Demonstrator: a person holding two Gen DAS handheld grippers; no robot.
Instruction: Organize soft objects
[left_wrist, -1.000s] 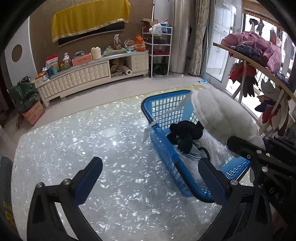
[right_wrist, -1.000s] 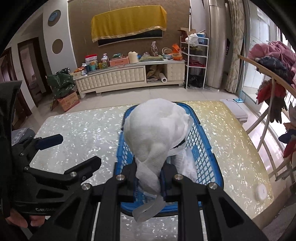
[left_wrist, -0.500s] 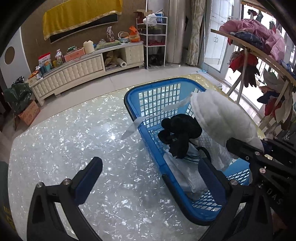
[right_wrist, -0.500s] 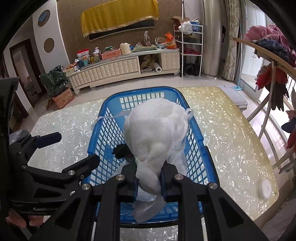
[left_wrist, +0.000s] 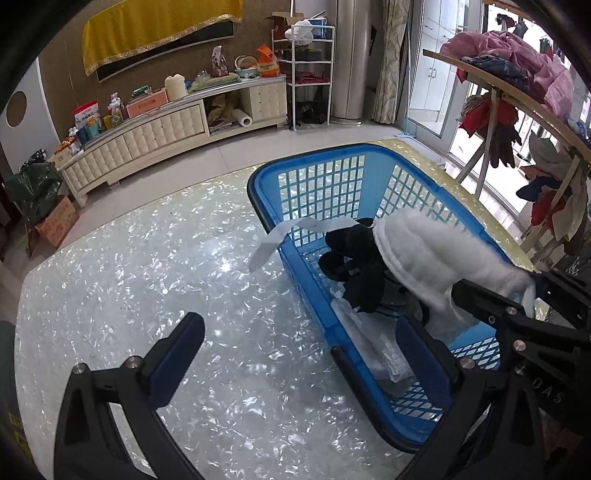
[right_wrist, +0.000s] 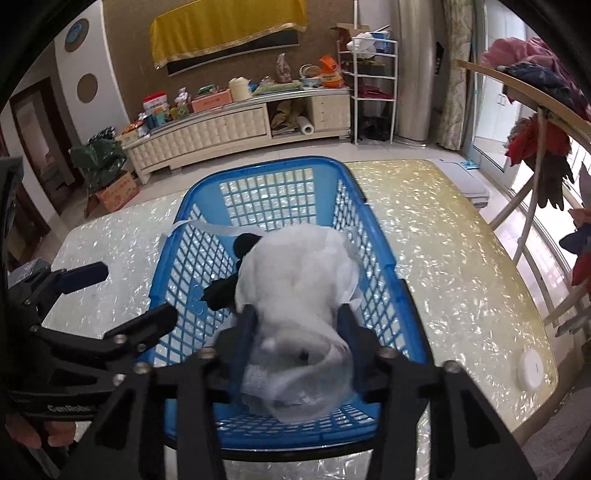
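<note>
right wrist: blue basket (right_wrist: 207, 199) with white cloth (right_wrist: 295, 280), black item (right_wrist: 221, 290); right claw (right_wrist: 297, 325) freshly parted, cloth between.

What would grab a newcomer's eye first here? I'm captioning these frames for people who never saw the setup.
The blue laundry basket on the shimmering table, with a fluffy white cloth in it between the right gripper jaws, which have just been opening. A black garment lies beside it, and a white strap trails over the rim. The left gripper hangs open, straddling the basket's near wall.
</note>
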